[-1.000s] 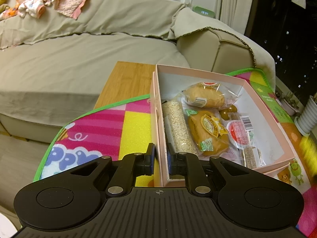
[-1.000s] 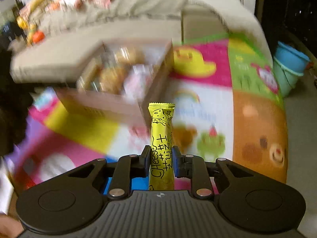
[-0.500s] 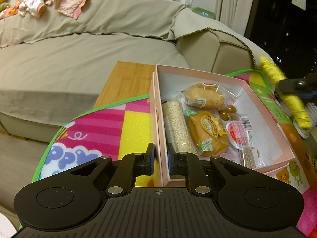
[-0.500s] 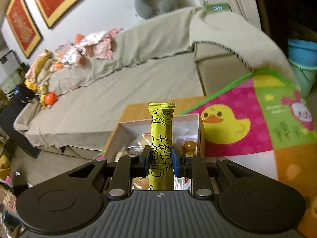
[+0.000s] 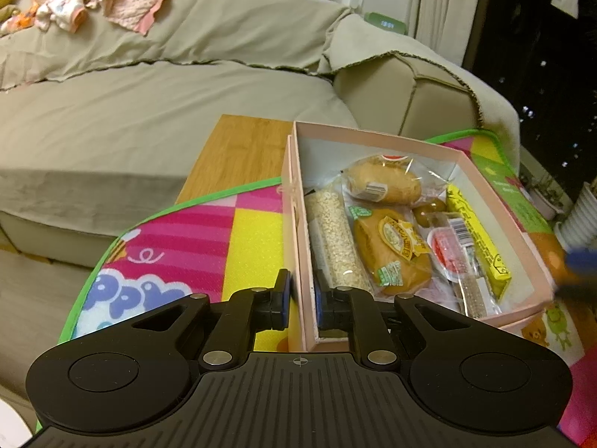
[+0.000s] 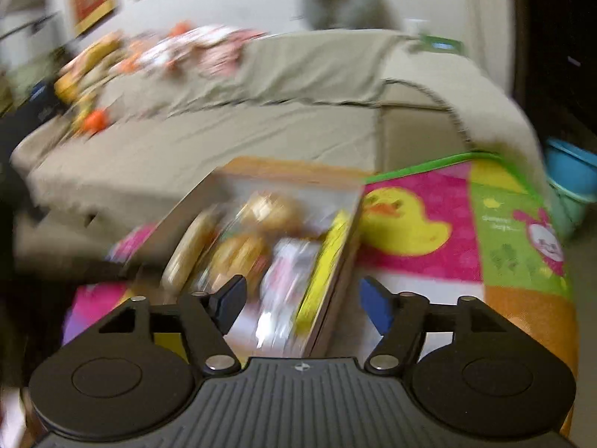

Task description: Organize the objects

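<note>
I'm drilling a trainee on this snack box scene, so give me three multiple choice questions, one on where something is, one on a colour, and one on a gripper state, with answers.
1. Where does the yellow snack stick lie?
A. On the sofa
B. In the pink box, along its right wall
C. On the play mat

2. What colour is the edge trim of the play mat?
A. Green
B. Blue
C. White

3. How is the right gripper?
A. Shut on the stick
B. Shut on the box wall
C. Open, holding nothing

Answers: B, the stick rests inside by the right wall; A, a green border shows; C, its fingers stand wide apart.

Left hand-held gripper (image 5: pixel 300 300) pinched nearly closed, right hand-held gripper (image 6: pixel 303 304) spread wide, seemingly empty.
</note>
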